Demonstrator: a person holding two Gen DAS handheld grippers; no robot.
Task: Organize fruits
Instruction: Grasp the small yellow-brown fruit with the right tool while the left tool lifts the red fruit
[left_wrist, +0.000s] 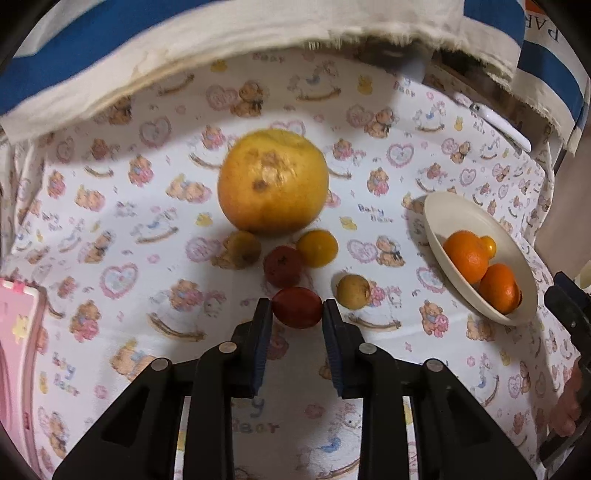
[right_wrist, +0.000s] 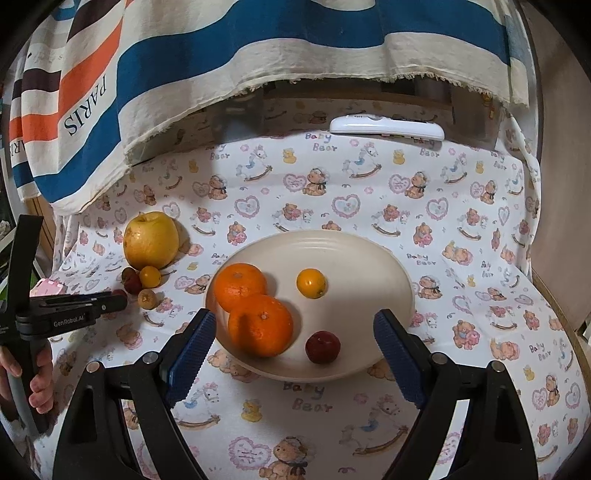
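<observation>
The left tongs (left_wrist: 297, 308) point steeply down at the counter (left_wrist: 129, 206), which is covered with a white cloth printed with teddy bears and hearts, and their blue-padded fingers (left_wrist: 261, 332) are clenched on a small dark red fruit (left_wrist: 297, 307) resting on the cloth. In the right wrist view the left tongs enter from the left edge, held by a hand (right_wrist: 37, 376) of which only the fingers show. The right tongs (right_wrist: 295, 343) hover over the near side of a cream plate (right_wrist: 332, 247), tilted downward, their fingers released and spread wide on either side of it with nothing between them. Just beyond the gripped fruit lie another red fruit (left_wrist: 282, 266), a small yellow-orange fruit (left_wrist: 317, 248), a brownish wrinkled fruit (left_wrist: 242, 249) that is blurred and hard to identify, and a pale yellow-brown fruit (left_wrist: 354, 291) to the right. Behind them stands a large yellow fruit (left_wrist: 272, 181) with brown scarring. The plate holds two oranges (right_wrist: 260, 325) touching each other, a small yellow-orange fruit (right_wrist: 311, 283), and a dark red fruit (right_wrist: 322, 347) near its front rim; this last one is hidden in the left wrist view. A striped cloth (right_wrist: 184, 55) hangs across the back, and a white remote control (right_wrist: 386, 127) lies at the far edge, partly under it. A pink object (left_wrist: 14, 332) is cut off at the left edge.
</observation>
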